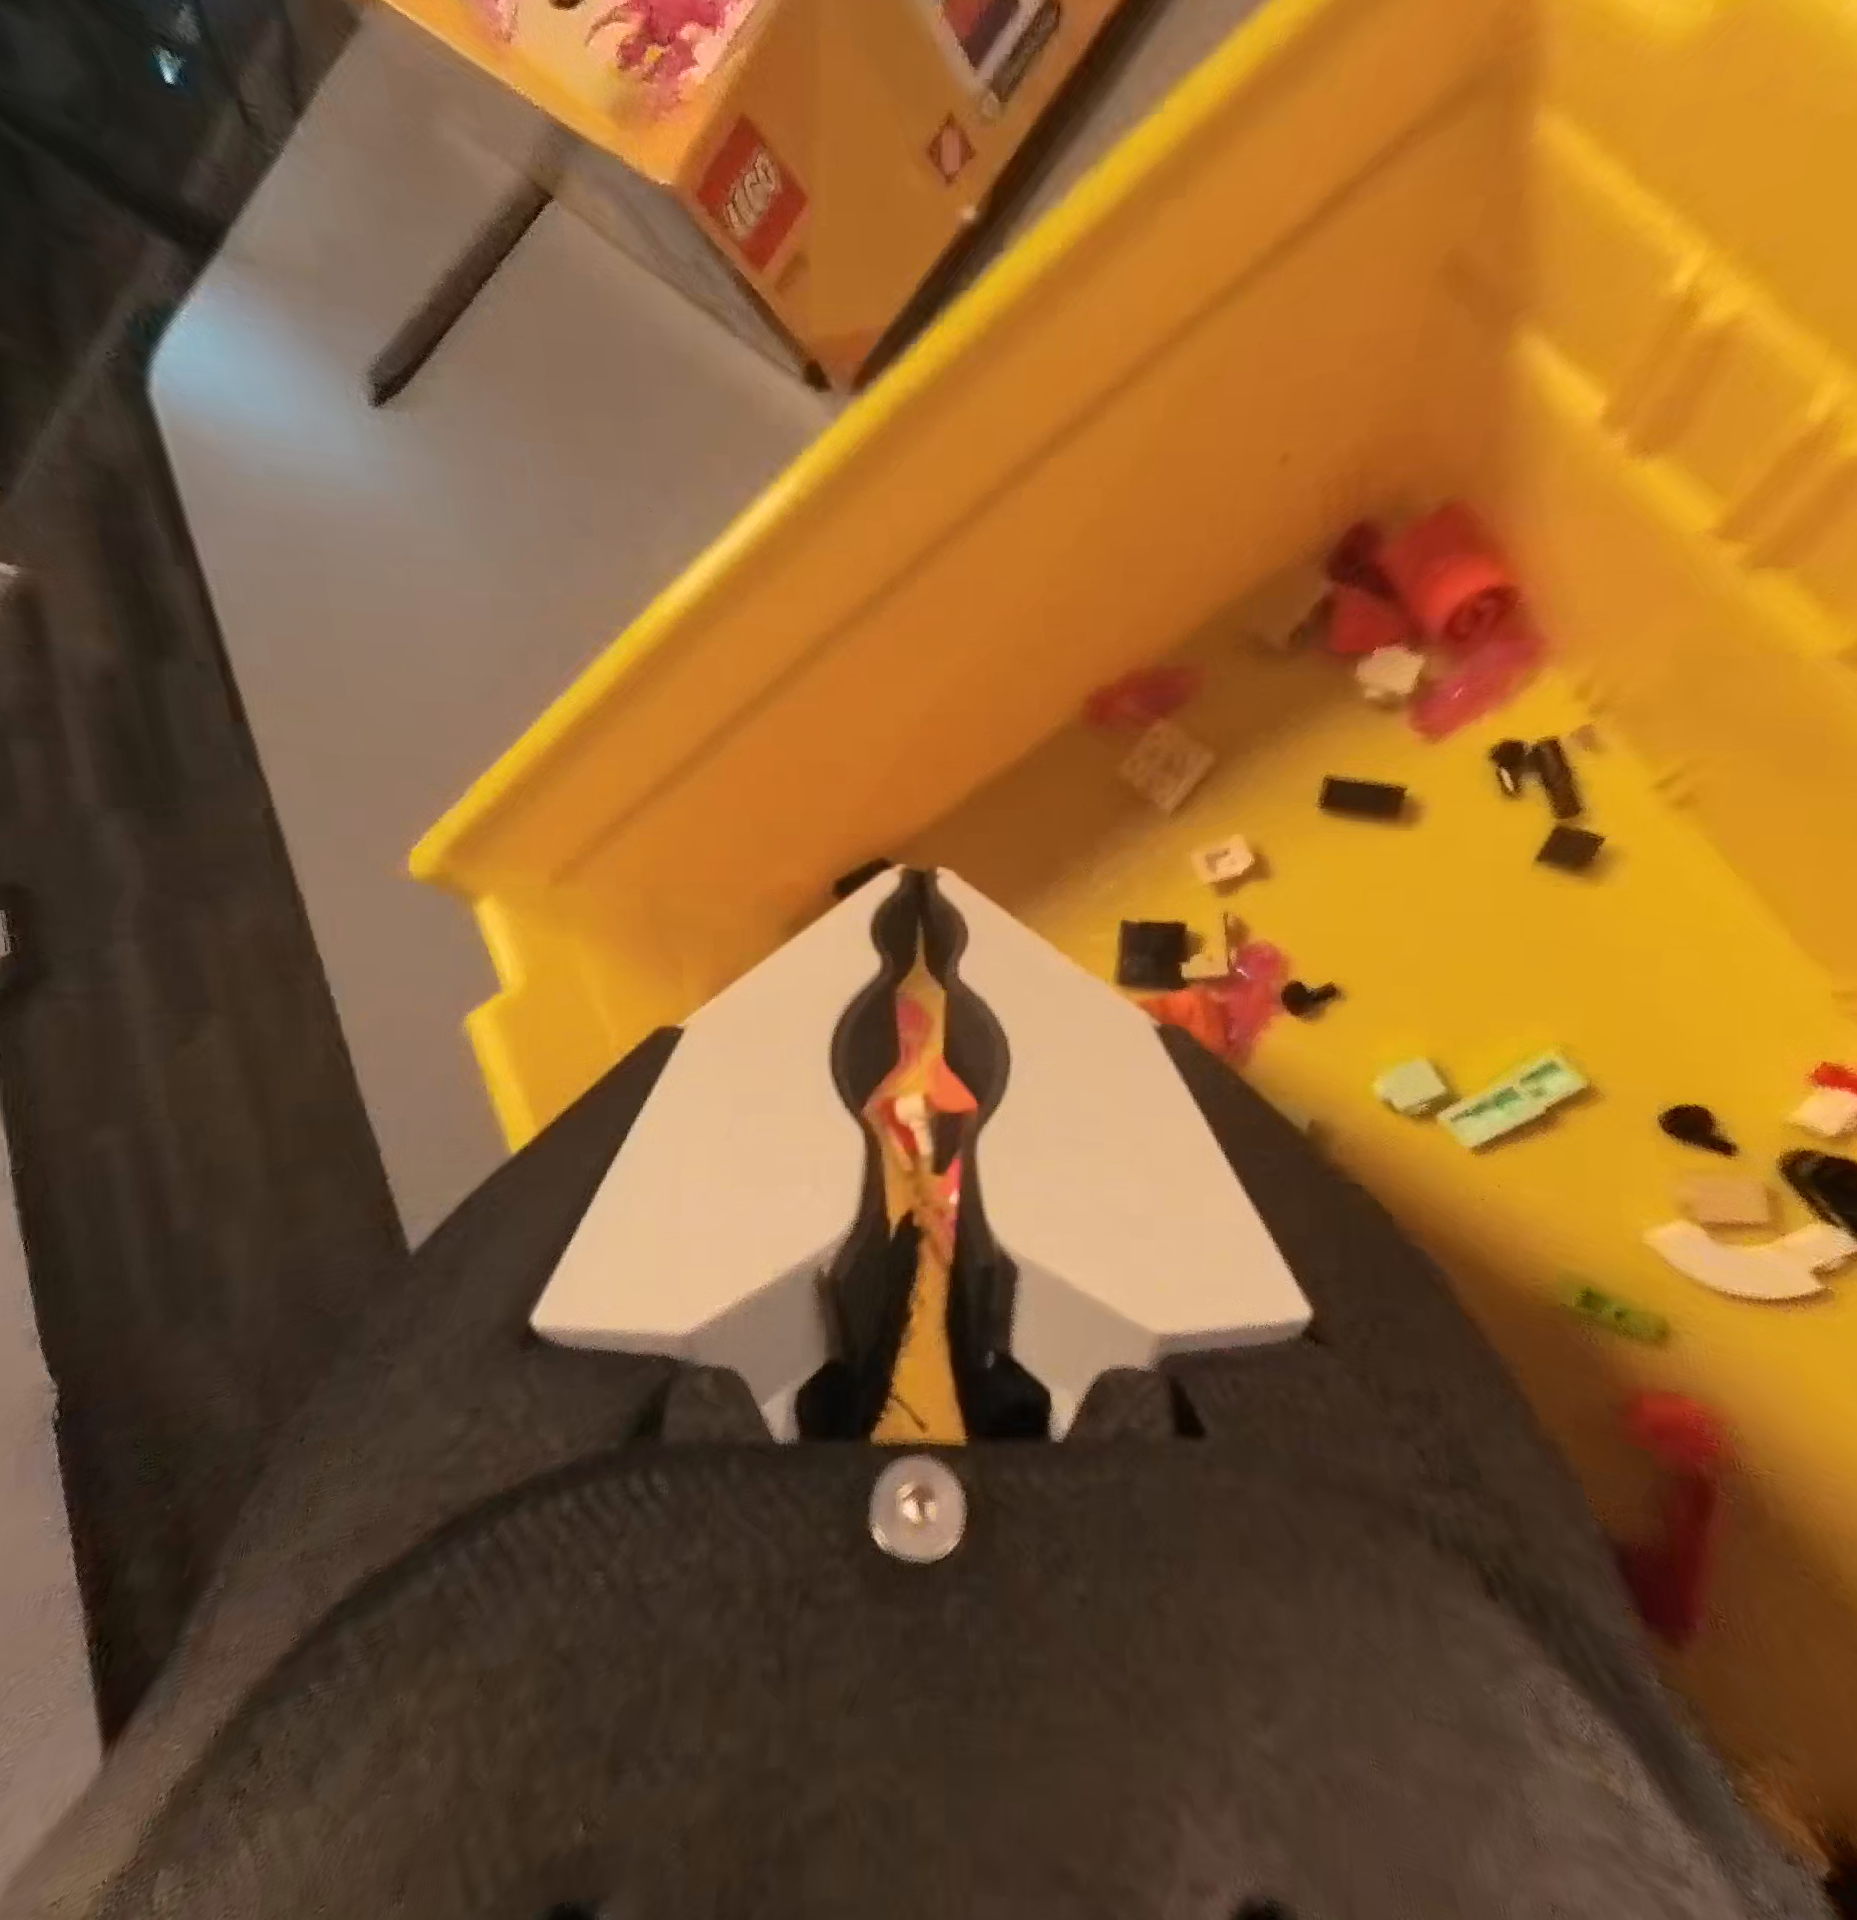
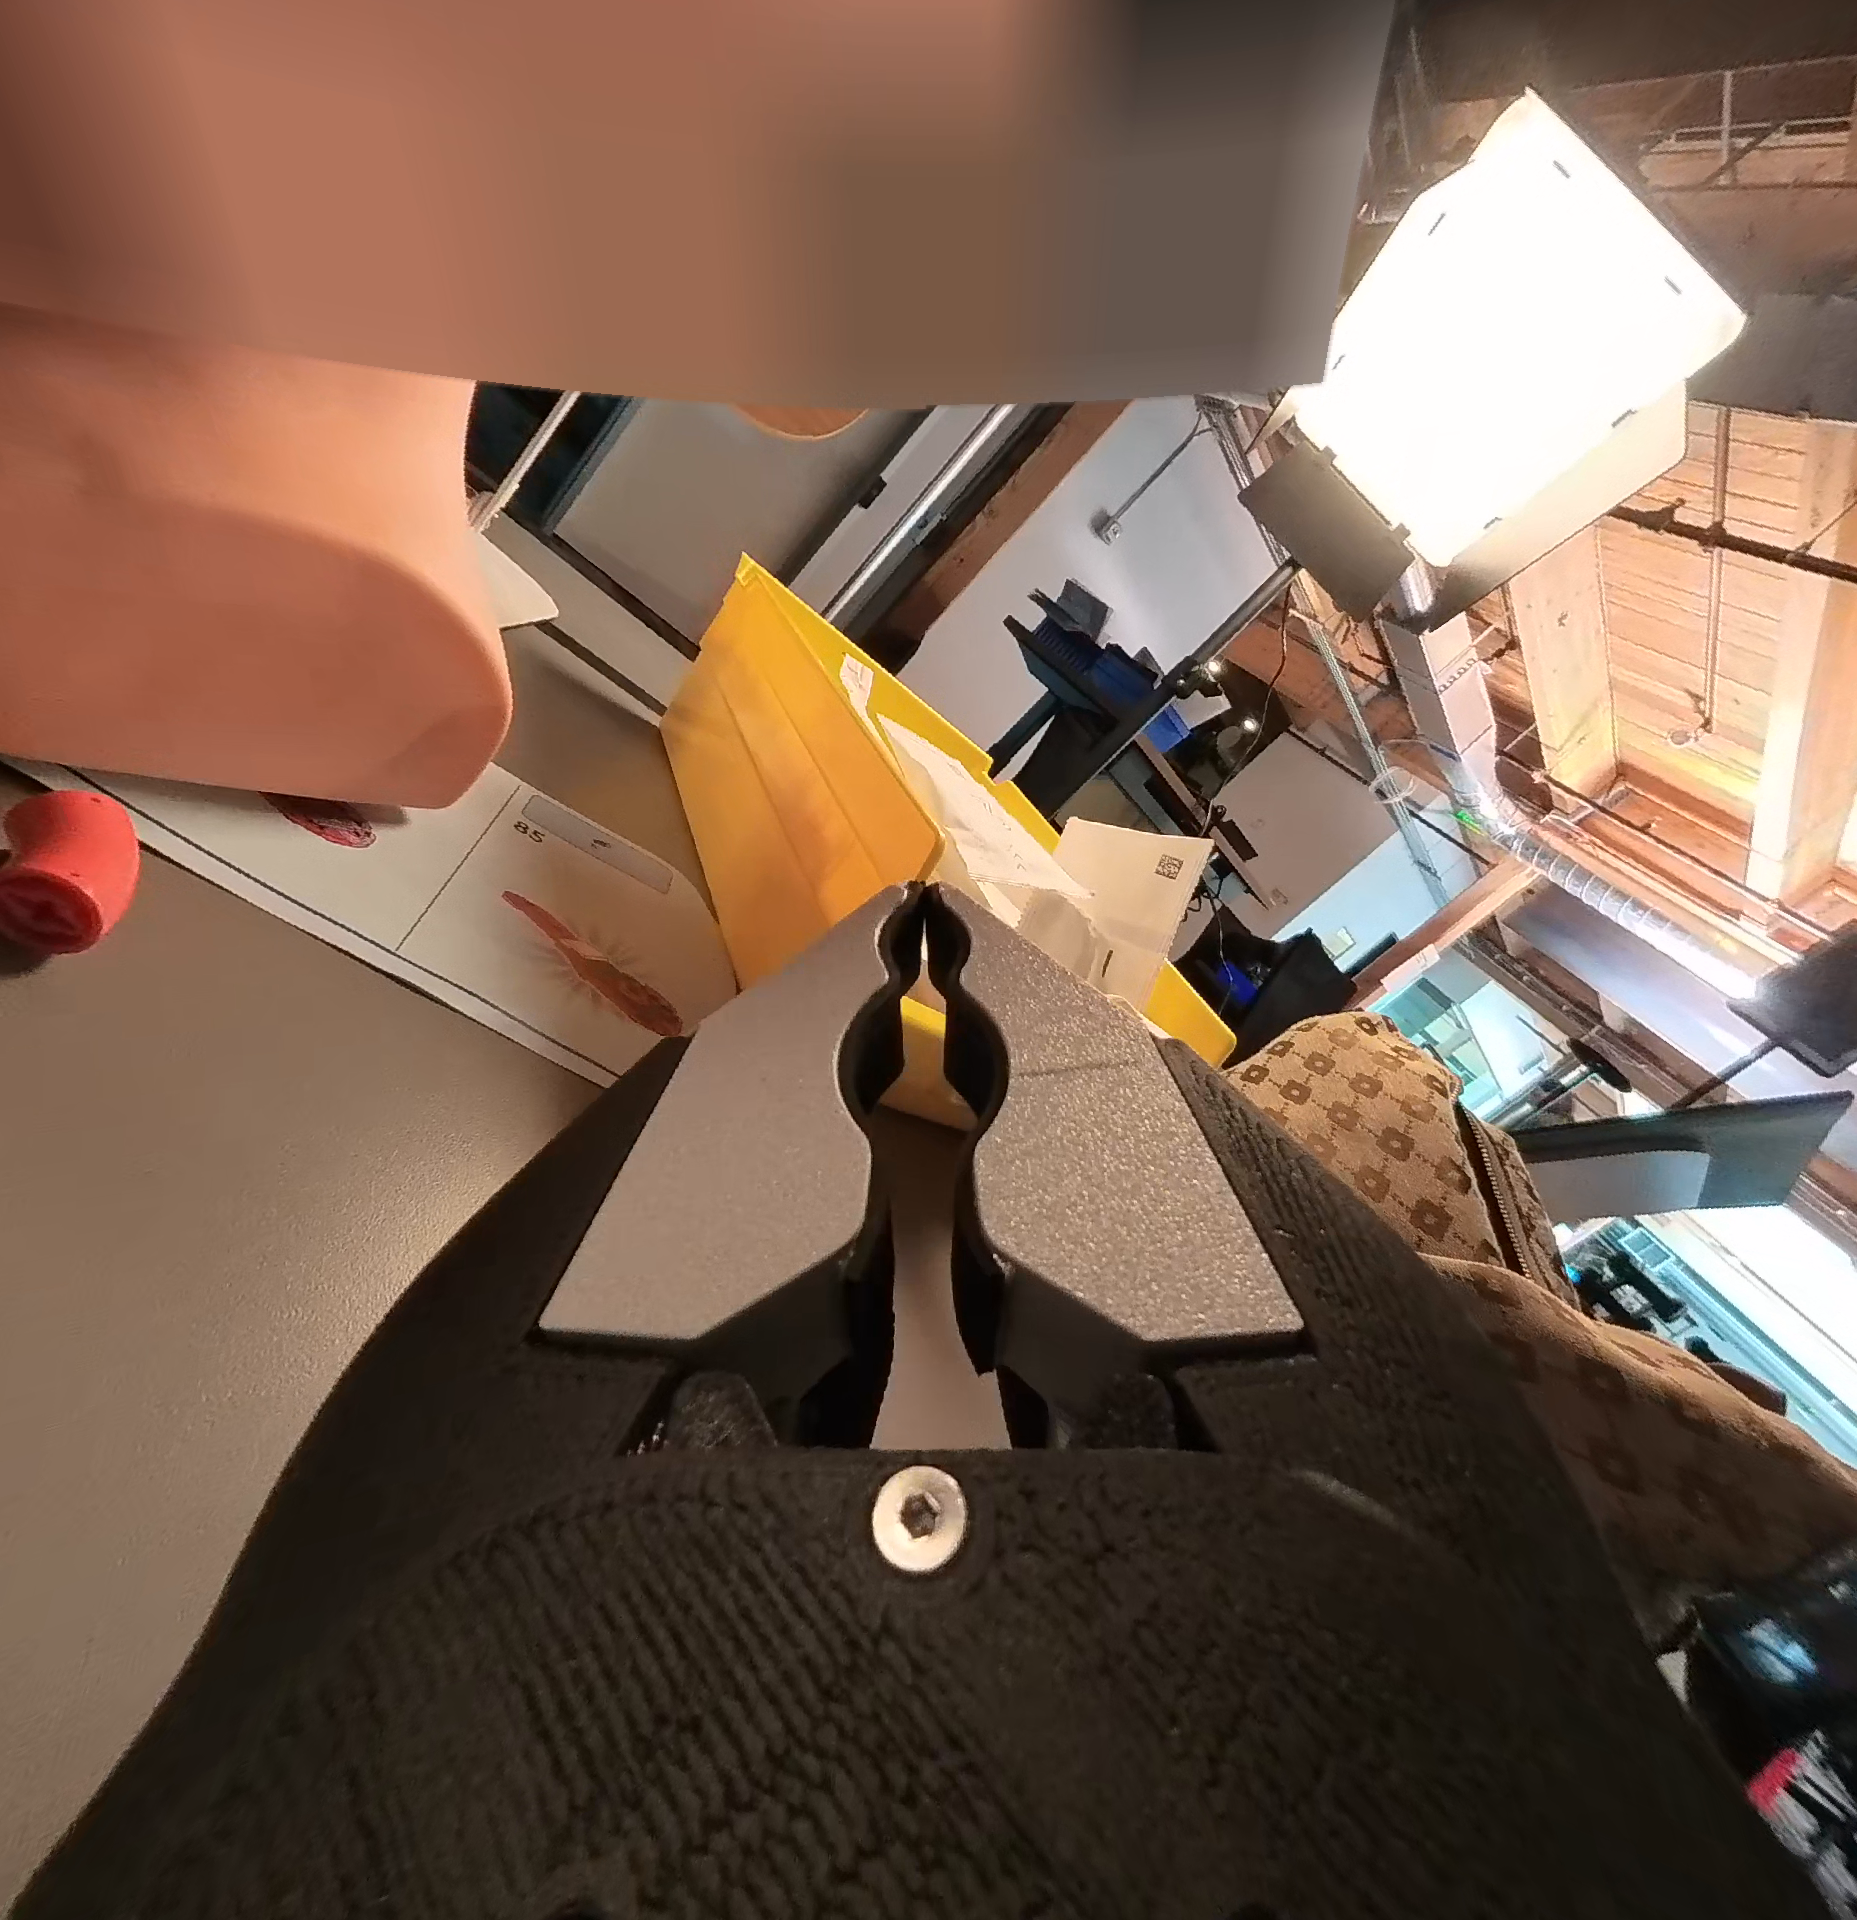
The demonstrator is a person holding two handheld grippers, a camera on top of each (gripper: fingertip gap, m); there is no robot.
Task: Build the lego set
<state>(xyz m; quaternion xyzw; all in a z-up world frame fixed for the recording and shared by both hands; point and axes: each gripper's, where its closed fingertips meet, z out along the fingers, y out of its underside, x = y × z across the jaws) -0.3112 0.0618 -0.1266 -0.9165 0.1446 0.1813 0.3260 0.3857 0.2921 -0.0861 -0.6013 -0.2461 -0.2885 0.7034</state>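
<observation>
My left gripper [image 1: 919, 881] is shut and hangs over the near corner of a big yellow bin [image 1: 758, 582]. Its pads meet at the tips. A small black piece [image 1: 859, 878] shows right against the left fingertip; I cannot tell whether it is pinched or lies behind it. Several small loose bricks, black [image 1: 1365, 795], red [image 1: 1423, 597], white and pale green [image 1: 1516, 1096], lie scattered on the bin floor. My right gripper [image 2: 922, 891] is shut low over a grey table [image 2: 176, 1195], and nothing shows between its pads.
A yellow toy box [image 1: 799, 177] stands behind the bin on the grey table. In the right wrist view a second yellow bin [image 2: 799, 790] holds papers and bags. An open booklet [image 2: 467, 894], a red cylinder piece [image 2: 62, 873], a peach sleeve [image 2: 207, 582] and a brown patterned bag [image 2: 1371, 1112] are near. Across from one pair of fingers to the other is roughly 75 cm. Between my right fingertips and the red cylinder piece [image 2: 62, 873] there is roughly 15 cm.
</observation>
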